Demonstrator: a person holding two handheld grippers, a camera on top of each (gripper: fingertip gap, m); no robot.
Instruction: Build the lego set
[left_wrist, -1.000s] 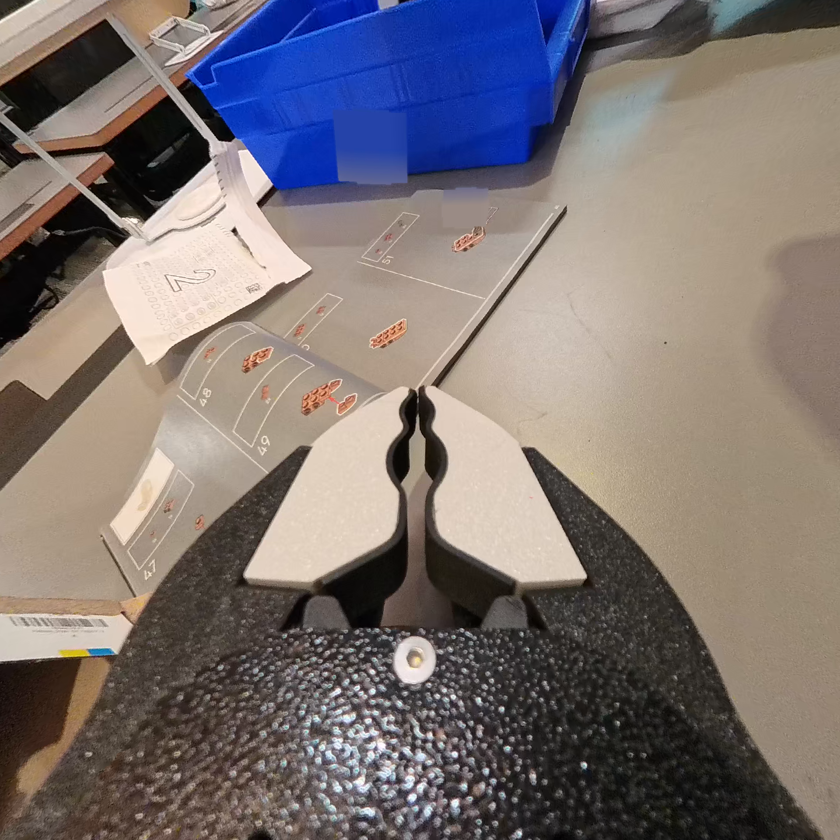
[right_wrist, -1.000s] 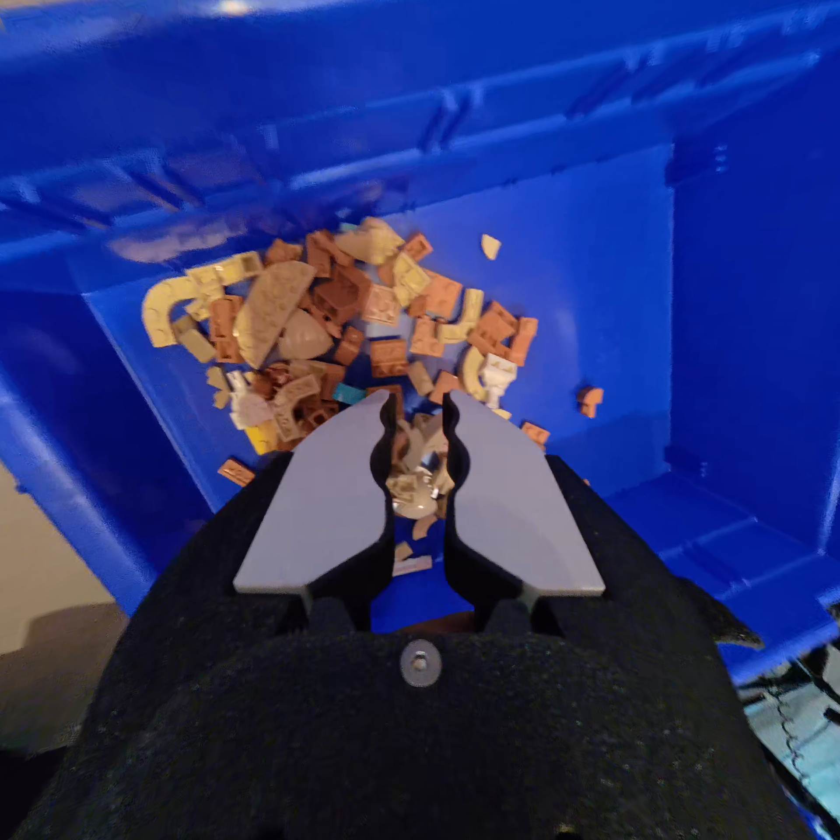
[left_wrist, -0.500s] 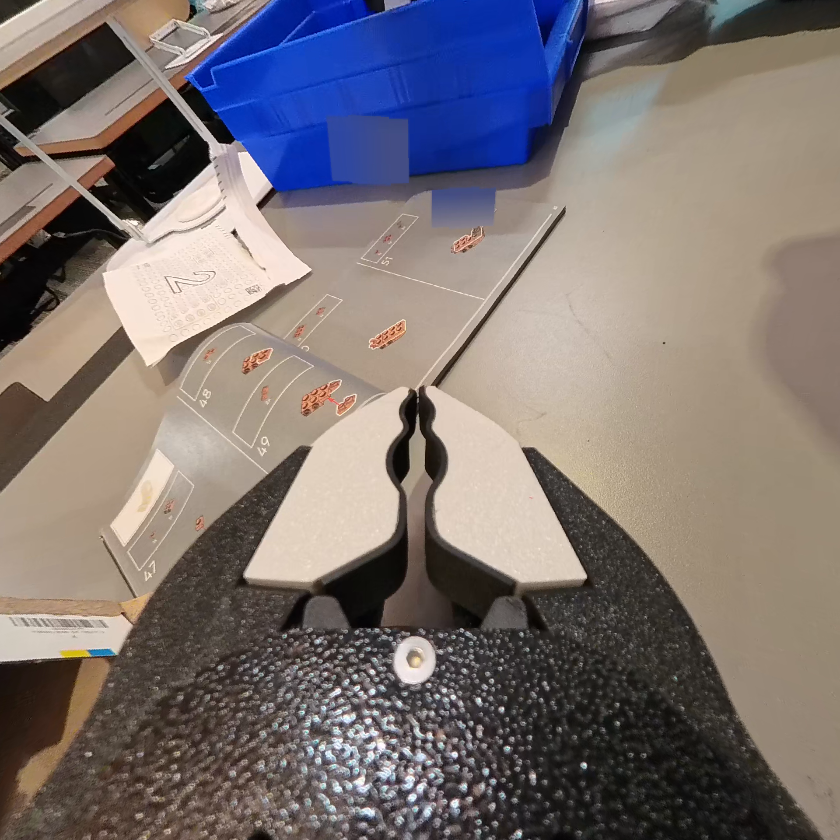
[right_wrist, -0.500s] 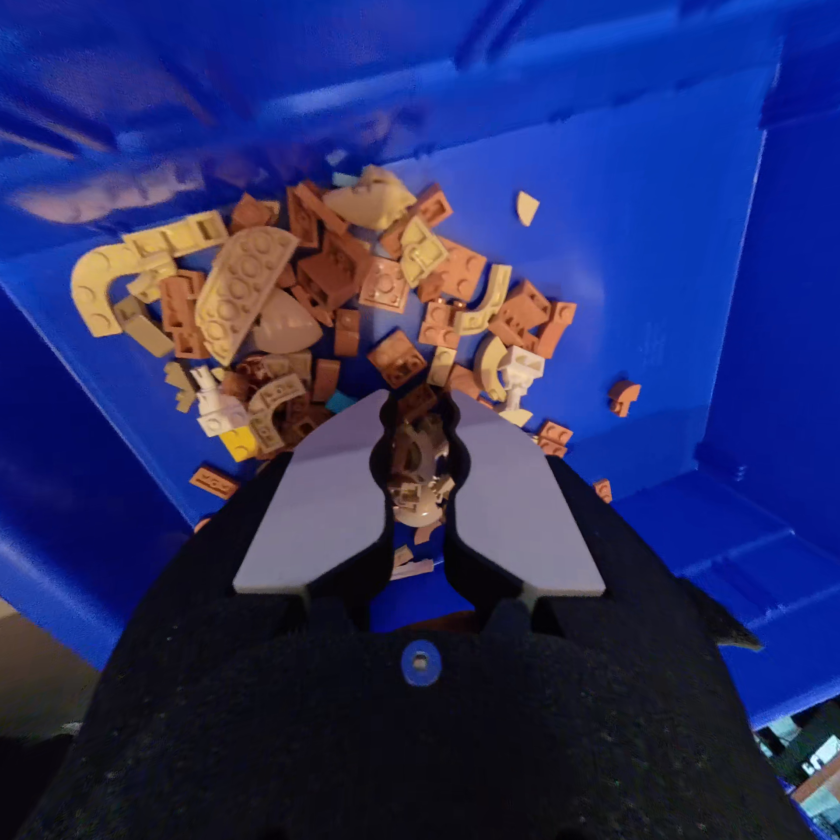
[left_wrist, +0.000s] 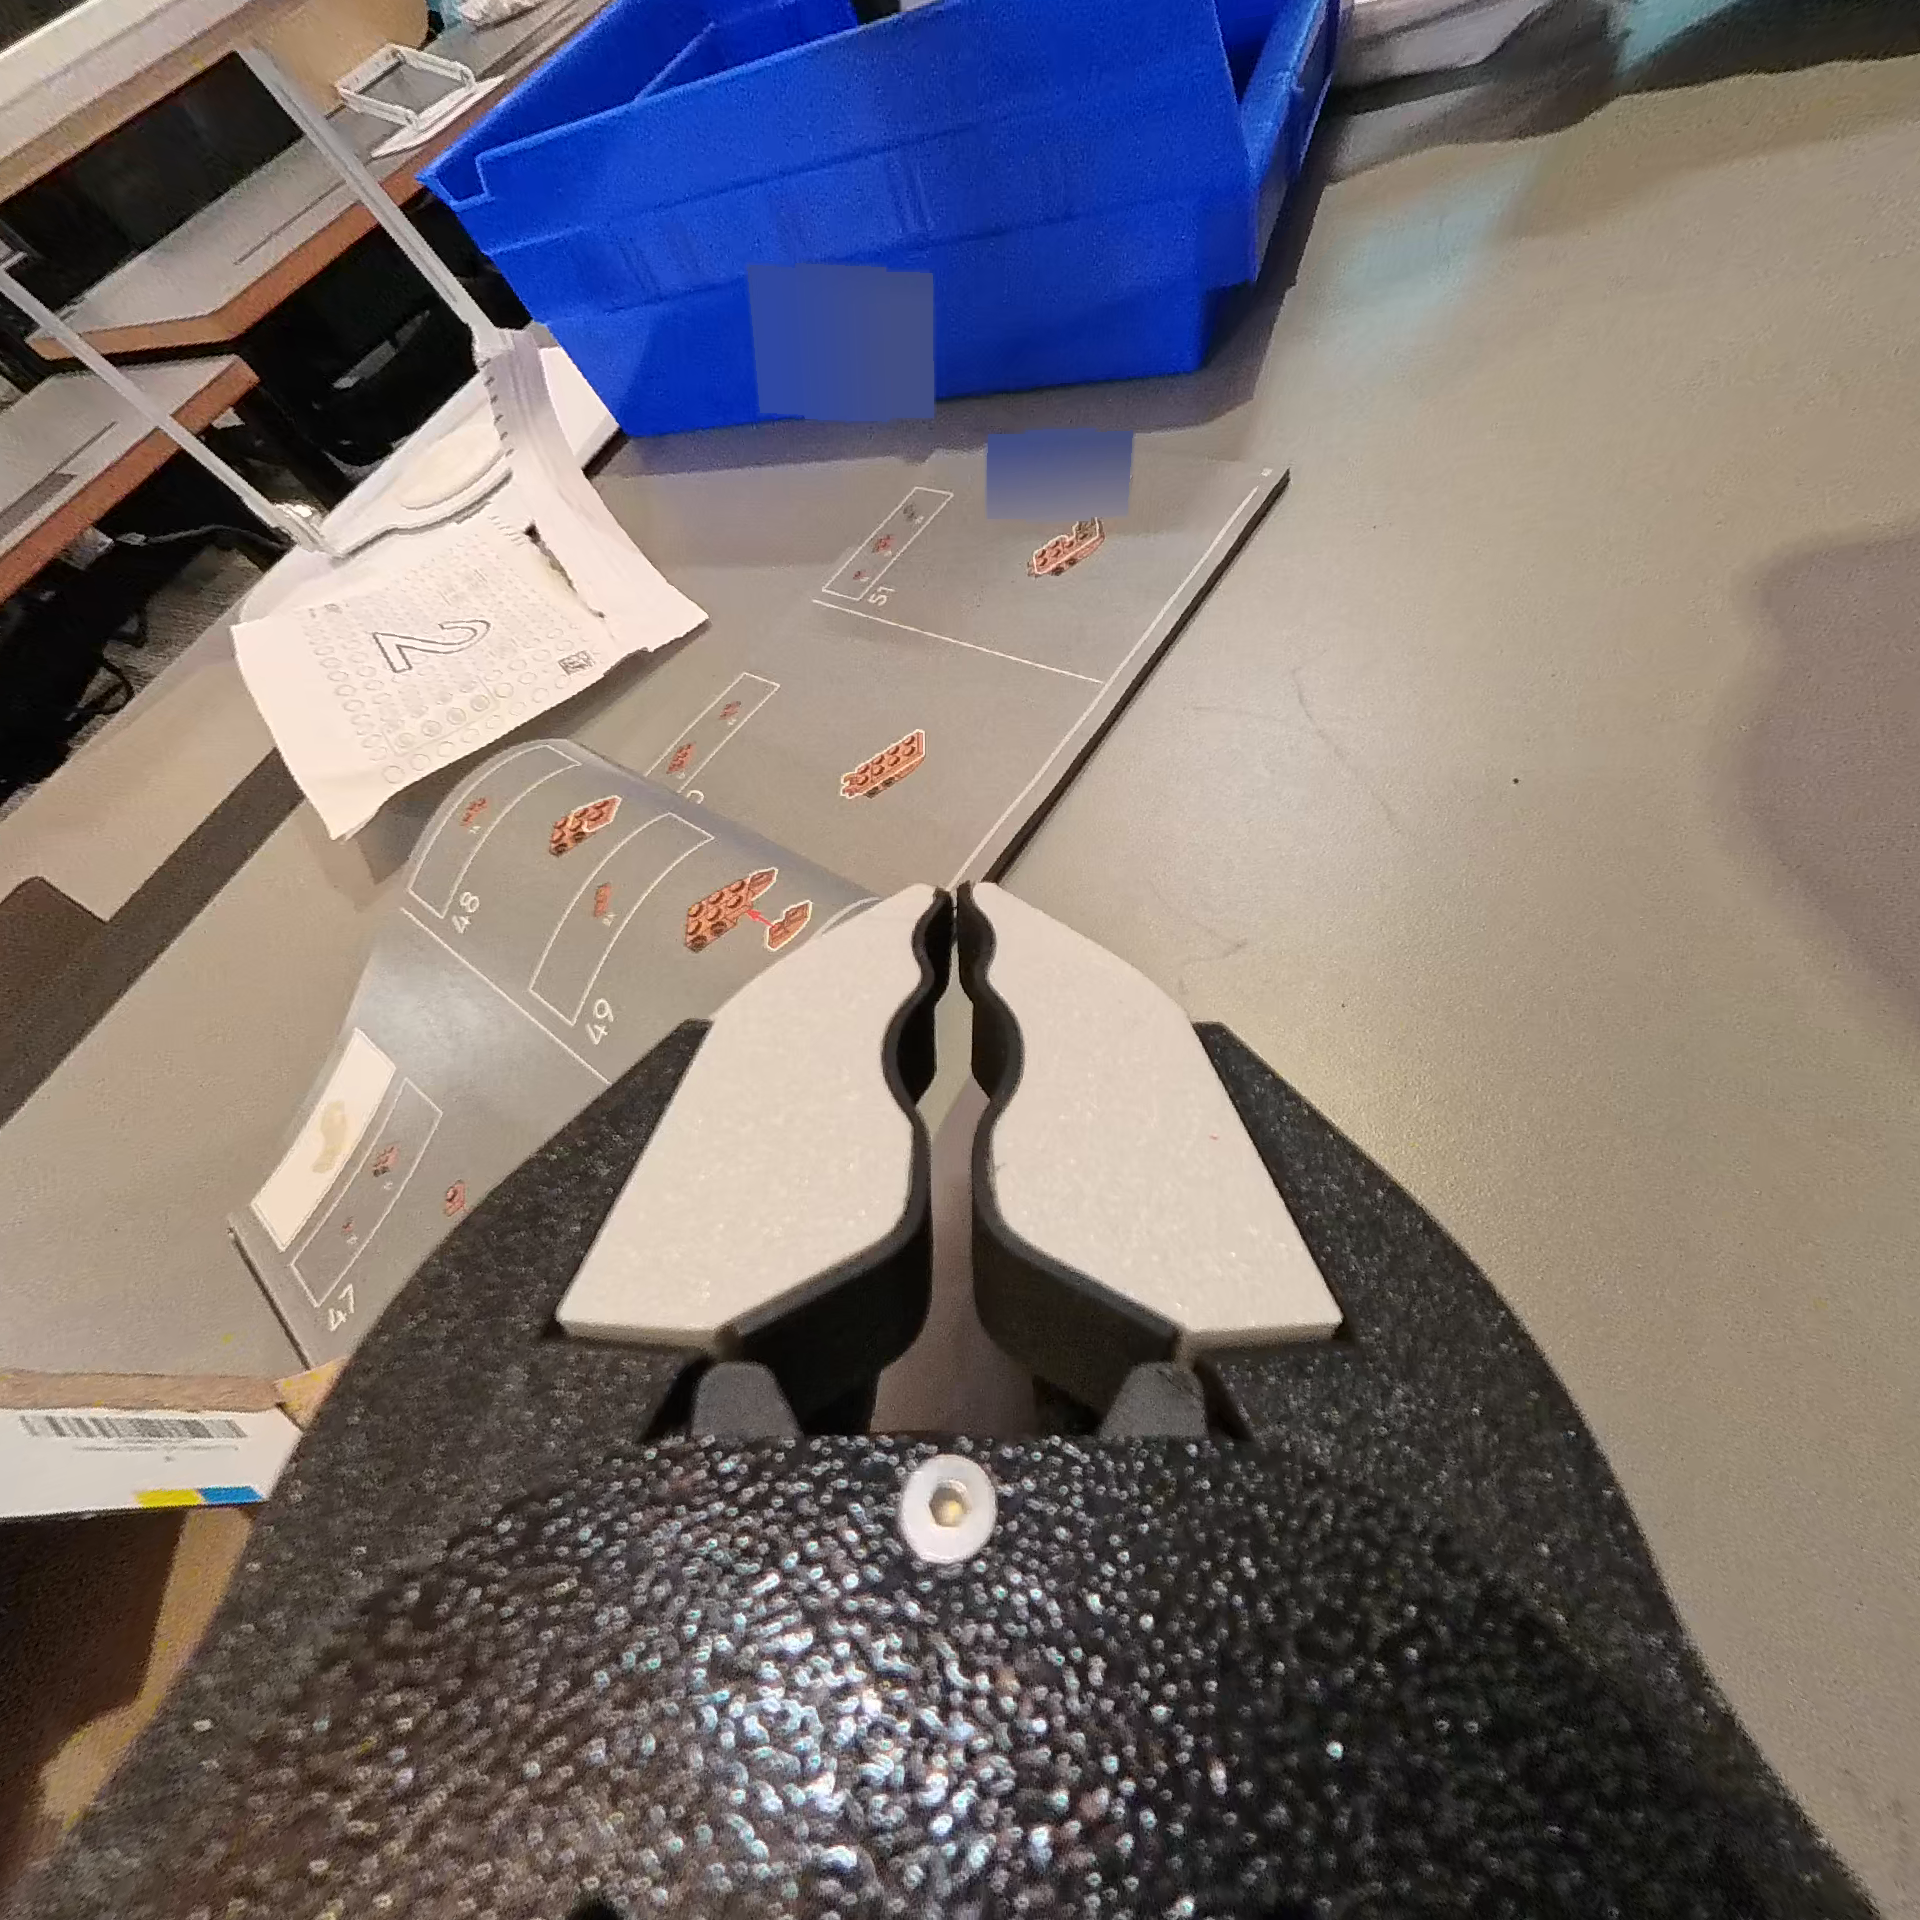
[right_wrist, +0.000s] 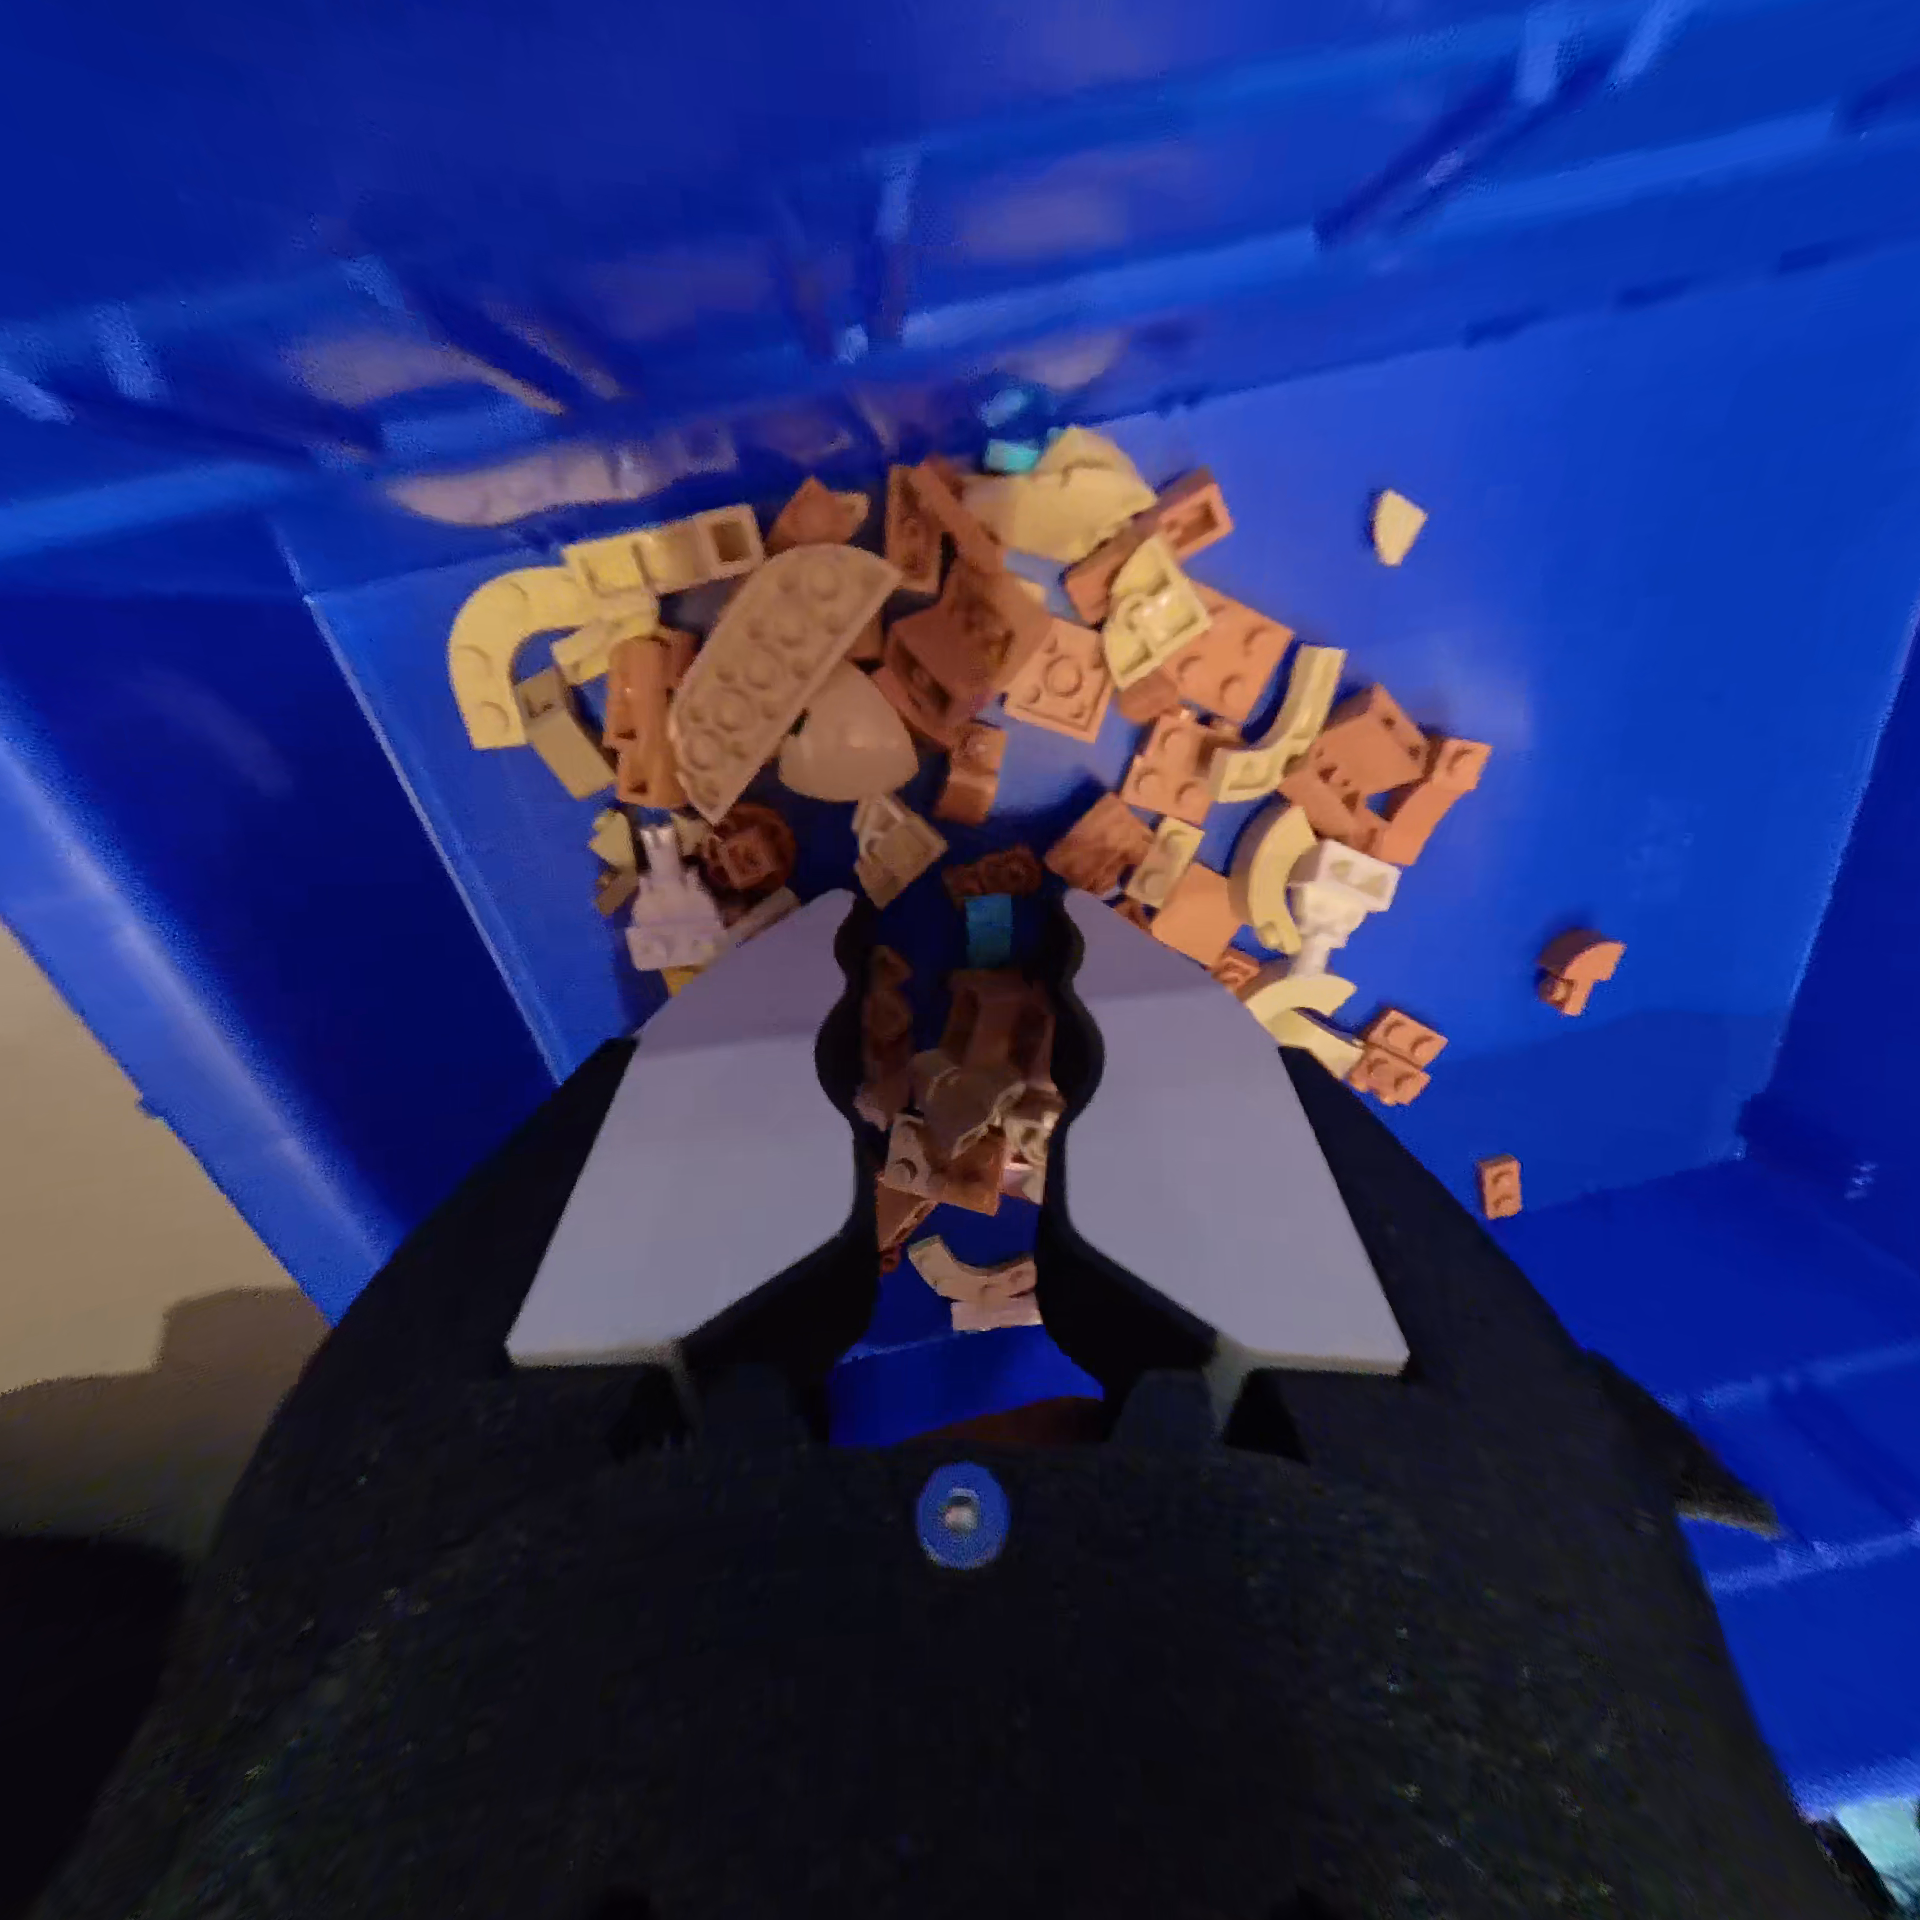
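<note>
My left gripper (left_wrist: 954, 894) is shut with nothing between its pads. It hovers over the grey table (left_wrist: 1455, 831) at the near right edge of an open instruction booklet (left_wrist: 935, 675). My right gripper (right_wrist: 956, 914) is inside the blue bin (right_wrist: 1558, 416), over a pile of tan and brown bricks (right_wrist: 935, 675). Its fingers (right_wrist: 748, 1091) stand apart. A small brown and tan brick assembly (right_wrist: 966, 1122) sits between them, with dark space beside it on the left. A small turquoise piece (right_wrist: 987, 930) lies just beyond the tips.
The blue bin (left_wrist: 883, 177) stands at the far end of the booklet in the left wrist view. A torn white paper bag (left_wrist: 436, 665) lies to the left. A cardboard box edge (left_wrist: 125, 1444) is at the near left. Loose bricks (right_wrist: 1579, 966) lie scattered to the right in the bin. The tips of one gripper are about 30 centimetres away from the tips of the other.
My right gripper's fingers have spread wider around the brick assembly they pinched before, and the gripper has shifted over the pile. My left gripper has not moved.
</note>
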